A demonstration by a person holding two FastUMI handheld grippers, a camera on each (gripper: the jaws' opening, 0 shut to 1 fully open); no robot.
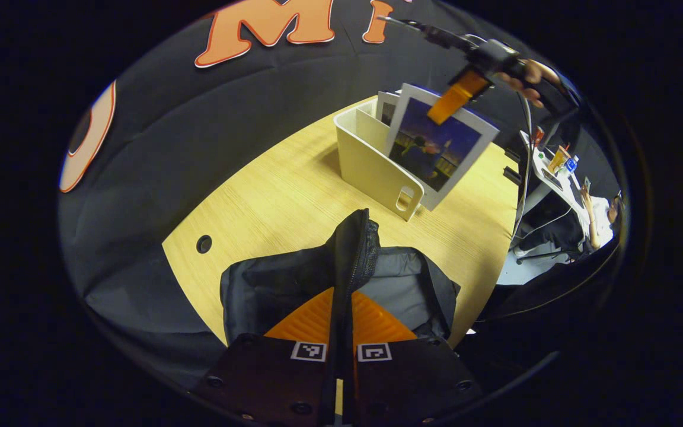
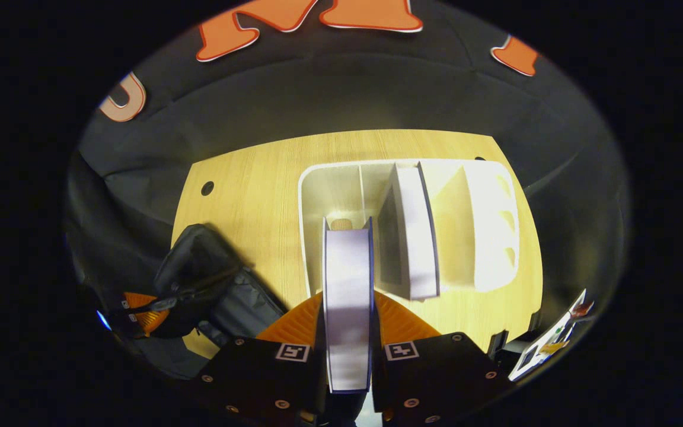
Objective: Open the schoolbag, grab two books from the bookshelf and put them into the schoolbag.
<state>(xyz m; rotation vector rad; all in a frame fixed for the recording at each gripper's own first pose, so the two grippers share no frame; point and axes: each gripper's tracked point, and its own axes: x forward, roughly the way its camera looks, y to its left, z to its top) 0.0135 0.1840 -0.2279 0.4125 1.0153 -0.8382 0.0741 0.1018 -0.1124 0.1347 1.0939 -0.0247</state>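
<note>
Black fabric of the schoolbag (image 1: pixel 350 249) flap is pinched in the left gripper (image 1: pixel 341 323) jaws, the bag lying on the pale wood bench (image 1: pixel 270 196). The right gripper (image 2: pixel 347 332) jaws clamp a book (image 2: pixel 347 296) above the white bookshelf (image 2: pixel 495 213), where another book (image 2: pixel 415 237) stands. Black cloth walls the booth; a seated person (image 1: pixel 599 219) shows beyond.

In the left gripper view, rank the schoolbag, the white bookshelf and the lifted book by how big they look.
1. schoolbag, largest, though it sits nearest the camera.
2 and 3. book and bookshelf look about alike; the book hides part of the bookshelf, so no ranking.
</note>
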